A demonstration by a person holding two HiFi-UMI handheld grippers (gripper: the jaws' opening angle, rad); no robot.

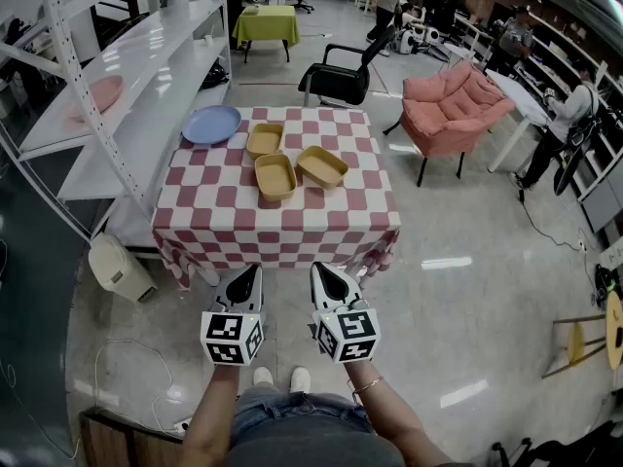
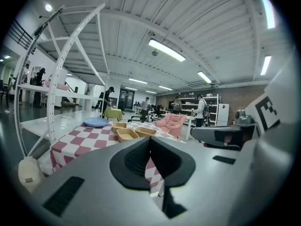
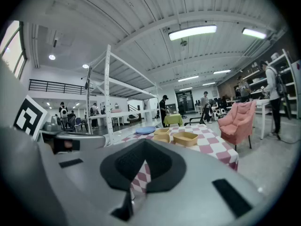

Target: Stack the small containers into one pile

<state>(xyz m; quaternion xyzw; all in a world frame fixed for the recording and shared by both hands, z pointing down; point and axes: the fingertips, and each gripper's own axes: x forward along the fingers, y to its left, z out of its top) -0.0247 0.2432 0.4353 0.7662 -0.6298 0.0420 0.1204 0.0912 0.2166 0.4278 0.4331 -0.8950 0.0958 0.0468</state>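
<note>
Three tan small containers stand apart on the red-and-white checkered table (image 1: 292,227): one at the back (image 1: 264,140), one in the middle (image 1: 275,176), one to the right (image 1: 322,166). All three show far off in the left gripper view, among them the middle one (image 2: 127,134), and in the right gripper view, among them the right one (image 3: 185,138). My left gripper (image 1: 255,270) and right gripper (image 1: 319,269) hang side by side over the floor, short of the table's near edge. Both are shut with nothing between the jaws, as the left gripper view (image 2: 150,139) and the right gripper view (image 3: 144,141) show.
A blue plate (image 1: 211,125) lies at the table's back left corner. White shelving (image 1: 146,76) runs along the left, with a beige bin (image 1: 120,267) on the floor beside the table. A black chair (image 1: 341,76) stands behind the table, a pink armchair (image 1: 453,105) to the right. People stand at the back.
</note>
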